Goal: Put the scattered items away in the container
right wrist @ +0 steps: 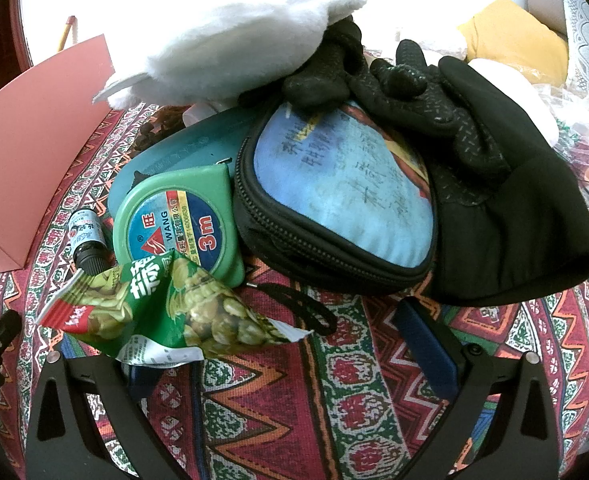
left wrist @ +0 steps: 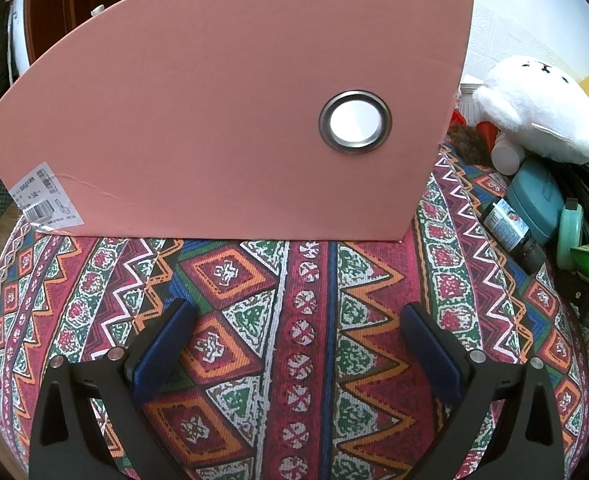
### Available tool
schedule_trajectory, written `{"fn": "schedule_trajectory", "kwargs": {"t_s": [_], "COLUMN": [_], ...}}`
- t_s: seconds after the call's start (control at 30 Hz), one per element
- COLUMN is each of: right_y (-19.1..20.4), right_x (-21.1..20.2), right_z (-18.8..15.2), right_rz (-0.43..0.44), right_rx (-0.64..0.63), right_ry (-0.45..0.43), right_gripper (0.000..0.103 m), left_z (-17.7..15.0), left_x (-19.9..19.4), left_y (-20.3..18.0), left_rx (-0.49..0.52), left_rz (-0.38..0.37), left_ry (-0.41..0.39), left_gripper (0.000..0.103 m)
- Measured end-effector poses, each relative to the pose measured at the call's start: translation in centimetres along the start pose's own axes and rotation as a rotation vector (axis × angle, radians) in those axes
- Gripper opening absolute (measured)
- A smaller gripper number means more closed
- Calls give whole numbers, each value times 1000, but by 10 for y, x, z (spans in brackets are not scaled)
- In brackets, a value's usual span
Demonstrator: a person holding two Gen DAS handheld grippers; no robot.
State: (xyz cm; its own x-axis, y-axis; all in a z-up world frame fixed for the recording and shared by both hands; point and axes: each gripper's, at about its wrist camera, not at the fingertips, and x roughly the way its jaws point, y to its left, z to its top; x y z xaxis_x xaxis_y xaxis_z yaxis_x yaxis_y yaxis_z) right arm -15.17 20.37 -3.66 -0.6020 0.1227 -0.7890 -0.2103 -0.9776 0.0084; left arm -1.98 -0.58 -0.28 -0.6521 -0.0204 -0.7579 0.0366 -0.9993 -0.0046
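On the patterned tablecloth (right wrist: 374, 392) the clutter sits piled just right of the pink box (left wrist: 222, 112), which I'm assuming is the container, and the right gripper (right wrist: 294, 344) has its fingers spread wide with nothing clamped, though the green snack packet (right wrist: 162, 316) is lying over its left finger. That packet looks light and crinkly, probably slippery foil, so I'd pinch it across a flat sealed edge rather than the puffy middle. Behind it, the green tape measure (right wrist: 178, 220) is hard plastic and likely the heaviest bit, best grabbed across its flat faces. A small dropper bottle (right wrist: 86, 240) is rigid, round and could roll or be fragile, so take it by the body. The zip pouch (right wrist: 334, 208), black gloves (right wrist: 454, 132) and white plush toy (left wrist: 538, 112) are all soft and will squash, so grab them anywhere. Count: one packet, one tape, one bottle, one pouch, one plush, one teal case (left wrist: 534, 200), and gloves that look like two but I can't tell for sure. The left gripper (left wrist: 298, 344) is also wide apart and empty, facing the box.
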Motion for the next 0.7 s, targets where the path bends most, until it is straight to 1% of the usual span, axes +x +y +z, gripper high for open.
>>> {"fn": "schedule_trajectory", "kwargs": {"t_s": [0.7], "right_y": [0], "right_x": [0], "right_z": [0], "right_rz": [0], "right_rx": [0], "right_ry": [0], "right_gripper": [103], "left_z": [0], "left_x": [-3], "left_y": [1], "left_rx": [3], "left_rz": [3], "left_ry": [2], "left_gripper": [103]}}
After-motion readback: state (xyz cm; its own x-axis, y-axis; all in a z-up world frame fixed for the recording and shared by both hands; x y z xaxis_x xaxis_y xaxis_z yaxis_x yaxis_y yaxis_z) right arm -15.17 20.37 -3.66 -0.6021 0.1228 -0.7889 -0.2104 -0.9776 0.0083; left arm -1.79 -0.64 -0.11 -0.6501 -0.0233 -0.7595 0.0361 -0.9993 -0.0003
